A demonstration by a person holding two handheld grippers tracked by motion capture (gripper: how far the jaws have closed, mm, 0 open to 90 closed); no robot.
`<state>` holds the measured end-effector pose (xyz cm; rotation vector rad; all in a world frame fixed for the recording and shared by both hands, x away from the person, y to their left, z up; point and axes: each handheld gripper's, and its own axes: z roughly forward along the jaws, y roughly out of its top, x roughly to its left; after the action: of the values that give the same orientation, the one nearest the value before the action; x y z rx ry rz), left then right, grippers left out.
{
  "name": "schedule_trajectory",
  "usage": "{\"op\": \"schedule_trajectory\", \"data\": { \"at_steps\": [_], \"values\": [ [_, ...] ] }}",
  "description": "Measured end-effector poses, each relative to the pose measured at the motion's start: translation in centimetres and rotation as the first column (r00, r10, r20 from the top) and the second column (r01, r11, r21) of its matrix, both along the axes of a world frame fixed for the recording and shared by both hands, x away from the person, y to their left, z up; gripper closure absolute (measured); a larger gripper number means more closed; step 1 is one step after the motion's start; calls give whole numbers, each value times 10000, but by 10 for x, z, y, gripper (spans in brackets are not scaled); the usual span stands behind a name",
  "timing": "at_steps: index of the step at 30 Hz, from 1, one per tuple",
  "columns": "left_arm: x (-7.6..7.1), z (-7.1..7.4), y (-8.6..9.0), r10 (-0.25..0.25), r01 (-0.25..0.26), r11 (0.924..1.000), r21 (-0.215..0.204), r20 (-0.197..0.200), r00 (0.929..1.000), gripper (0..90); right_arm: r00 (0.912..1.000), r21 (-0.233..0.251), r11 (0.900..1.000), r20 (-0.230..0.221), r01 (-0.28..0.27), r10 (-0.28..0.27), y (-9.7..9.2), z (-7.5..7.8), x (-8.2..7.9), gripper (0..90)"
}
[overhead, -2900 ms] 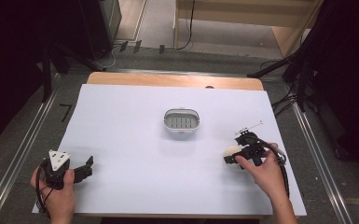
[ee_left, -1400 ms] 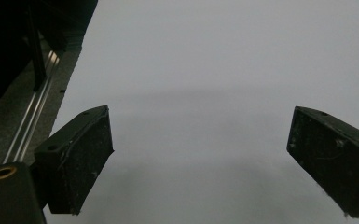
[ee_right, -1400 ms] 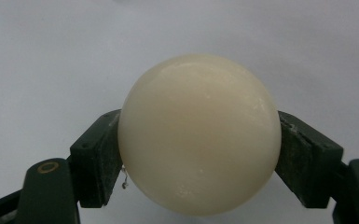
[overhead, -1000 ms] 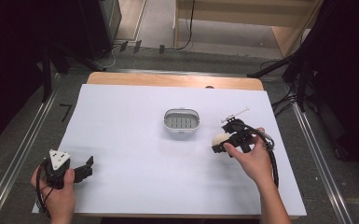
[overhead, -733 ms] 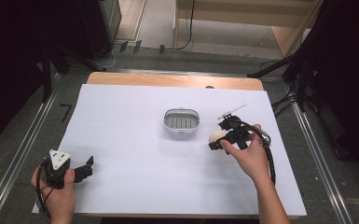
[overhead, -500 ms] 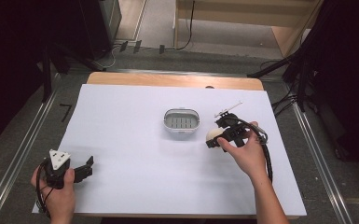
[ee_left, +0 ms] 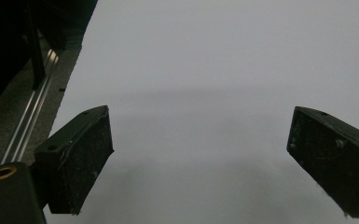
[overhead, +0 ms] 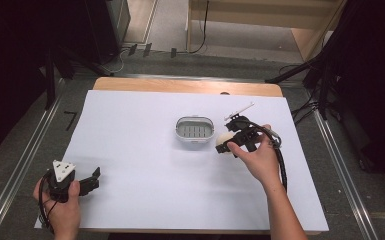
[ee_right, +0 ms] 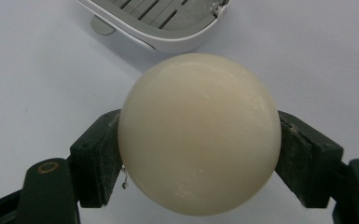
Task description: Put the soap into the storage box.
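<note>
Now my right gripper (ee_right: 200,140) is squeezing the round cream soap (ee_right: 199,133) at mid-frame, just below the soap dish (ee_right: 161,21); my left gripper (ee_left: 200,158) waits wide apart; next, I think, comes lifting it over the dish and letting go gently.

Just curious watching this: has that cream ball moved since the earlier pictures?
Yes. The ball, clamped in the right gripper, has travelled left and away from the table's near edge, and is now beside the dish.

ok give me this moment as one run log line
right gripper: shut on soap | soap: off table, beside dish | left gripper: open, nothing in it | dish: holds nothing
</note>
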<state>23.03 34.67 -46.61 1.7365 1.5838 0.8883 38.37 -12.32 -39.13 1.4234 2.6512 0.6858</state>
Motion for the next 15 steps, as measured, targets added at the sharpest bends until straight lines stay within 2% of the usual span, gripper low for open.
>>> {"op": "schedule_trajectory", "data": {
  "at_steps": [15],
  "values": [
    [0,0,0,-1,1,10000,10,7,10000,74,10000,126,9999,-2,-21,21,9,3,9,240]
  ]
}}
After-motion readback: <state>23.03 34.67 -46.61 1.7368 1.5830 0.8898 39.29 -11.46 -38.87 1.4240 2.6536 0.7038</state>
